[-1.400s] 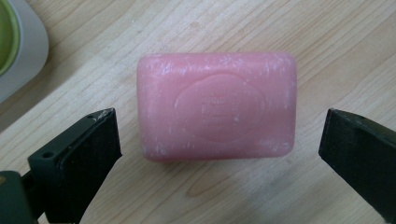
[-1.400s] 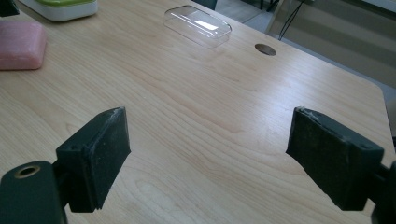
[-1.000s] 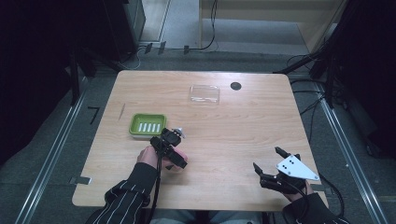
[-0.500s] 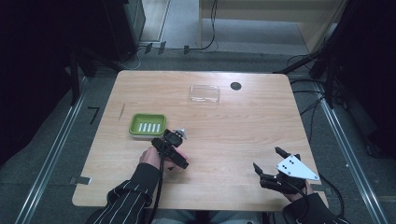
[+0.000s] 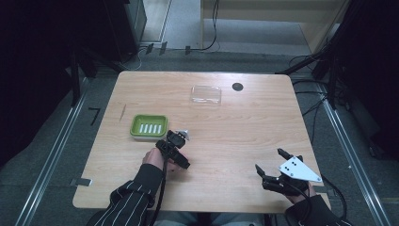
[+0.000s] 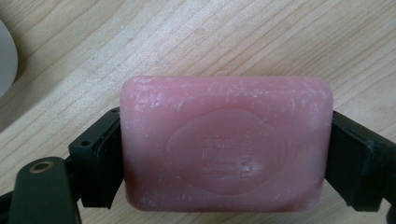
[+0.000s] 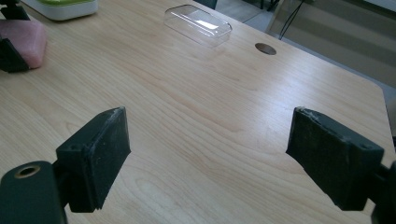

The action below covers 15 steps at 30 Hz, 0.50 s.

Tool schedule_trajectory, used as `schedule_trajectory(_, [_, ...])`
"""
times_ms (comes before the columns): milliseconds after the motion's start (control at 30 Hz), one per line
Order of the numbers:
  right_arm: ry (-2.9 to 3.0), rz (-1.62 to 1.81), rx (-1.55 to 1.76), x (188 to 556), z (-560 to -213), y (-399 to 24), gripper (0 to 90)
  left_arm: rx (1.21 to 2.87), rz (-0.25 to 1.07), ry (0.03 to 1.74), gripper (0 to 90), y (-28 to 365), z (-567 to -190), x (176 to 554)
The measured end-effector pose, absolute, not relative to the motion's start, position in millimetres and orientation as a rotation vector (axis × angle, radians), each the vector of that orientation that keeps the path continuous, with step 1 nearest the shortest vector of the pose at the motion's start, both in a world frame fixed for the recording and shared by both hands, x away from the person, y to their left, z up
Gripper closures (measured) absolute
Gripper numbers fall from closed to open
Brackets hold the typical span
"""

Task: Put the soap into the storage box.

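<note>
My left gripper (image 6: 224, 154) has just closed its jaws on the pink soap (image 6: 226, 144); a pad presses each short end, and the soap lies flat on the table (image 6: 261, 42), stamped face up. From above, this gripper (image 5: 173, 147) sits just beside the green dish (image 5: 149, 126), near the table's left front. My right gripper (image 7: 210, 158) has its jaws wide apart, nothing between them, over bare wood at the right front (image 5: 282, 172), well apart from the soap. The clear lid (image 5: 206, 94) lies far back, near a dark hole (image 5: 237, 86).
</note>
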State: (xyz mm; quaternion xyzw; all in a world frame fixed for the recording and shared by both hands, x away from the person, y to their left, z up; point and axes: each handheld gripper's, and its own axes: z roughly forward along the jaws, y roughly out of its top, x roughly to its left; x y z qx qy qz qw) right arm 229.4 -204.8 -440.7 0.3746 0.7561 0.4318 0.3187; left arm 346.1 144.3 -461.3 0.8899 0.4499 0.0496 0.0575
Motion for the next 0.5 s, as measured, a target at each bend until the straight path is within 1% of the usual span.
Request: schedule_trajectory(500, [1.992, 1.135, 0.984, 229.9, -440.8, -204.3, 13.5, 2.686, 0.151, 1.359, 13.7, 149.3, -461.0, 345.2])
